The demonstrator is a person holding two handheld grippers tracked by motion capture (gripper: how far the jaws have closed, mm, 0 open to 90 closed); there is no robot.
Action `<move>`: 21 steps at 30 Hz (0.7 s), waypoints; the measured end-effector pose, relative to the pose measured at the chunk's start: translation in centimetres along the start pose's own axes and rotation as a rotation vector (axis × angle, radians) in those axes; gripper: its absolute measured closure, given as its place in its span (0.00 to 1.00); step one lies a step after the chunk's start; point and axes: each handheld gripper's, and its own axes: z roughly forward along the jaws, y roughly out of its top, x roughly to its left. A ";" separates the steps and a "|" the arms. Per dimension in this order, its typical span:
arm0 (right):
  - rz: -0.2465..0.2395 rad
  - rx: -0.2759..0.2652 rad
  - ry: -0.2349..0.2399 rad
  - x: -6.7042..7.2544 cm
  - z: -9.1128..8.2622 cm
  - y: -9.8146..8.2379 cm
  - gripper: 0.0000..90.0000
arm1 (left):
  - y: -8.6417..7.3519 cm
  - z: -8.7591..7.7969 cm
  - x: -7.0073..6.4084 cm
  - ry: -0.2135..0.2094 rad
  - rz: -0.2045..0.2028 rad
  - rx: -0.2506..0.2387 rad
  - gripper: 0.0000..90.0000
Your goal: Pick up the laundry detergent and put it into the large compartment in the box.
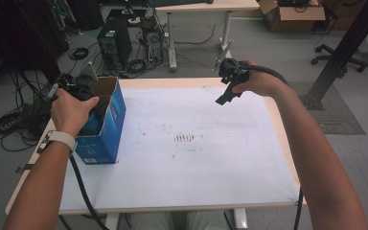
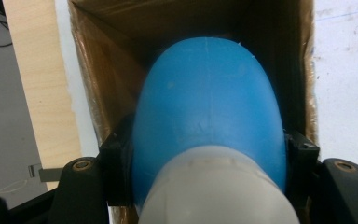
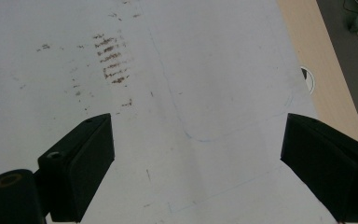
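My left claw (image 2: 205,154) is clenched on a blue bottle (image 2: 207,107) w/ a whitish cap end (image 2: 216,186) nearest the cam; the jaws press its two sides just above that pale part. The bottle's rounded blue end points down into the open cardboard box (image 2: 107,79), brown walls on either side of it. In the high view my left hand (image 1: 72,111) sits over the top of that box (image 1: 106,136), blue outside, standing upright near the table's left edge; the left claw (image 1: 79,88) is at the box mouth, so the bottle is partly inside. Can't tell if it touches the bottom, too dark in there.

My right claw (image 3: 196,154) is released, jaws wide apart, nothing between them. It hangs above the table (image 3: 205,60) and looks down on the white top, w/ a patch of brown smudge marks (image 3: 109,60) ahead-left of it. In the high view the right claw (image 1: 230,81) is held up near the far edge, well apart from the box, marks (image 1: 184,138) around mid-table (image 1: 220,167).
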 end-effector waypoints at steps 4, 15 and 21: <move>0.005 -0.007 0.003 0.0 0.1 -0.1 0.10 | -0.1 0.7 -0.1 -0.001 0.008 0.006 0.41; 0.012 -0.016 -0.003 -0.2 -0.1 -0.4 0.10 | -0.3 1.8 -0.2 -0.007 0.019 0.010 0.41; 0.016 -0.014 -0.007 -0.2 -0.2 -0.6 0.10 | -0.3 1.9 0.0 -0.013 0.014 0.002 0.41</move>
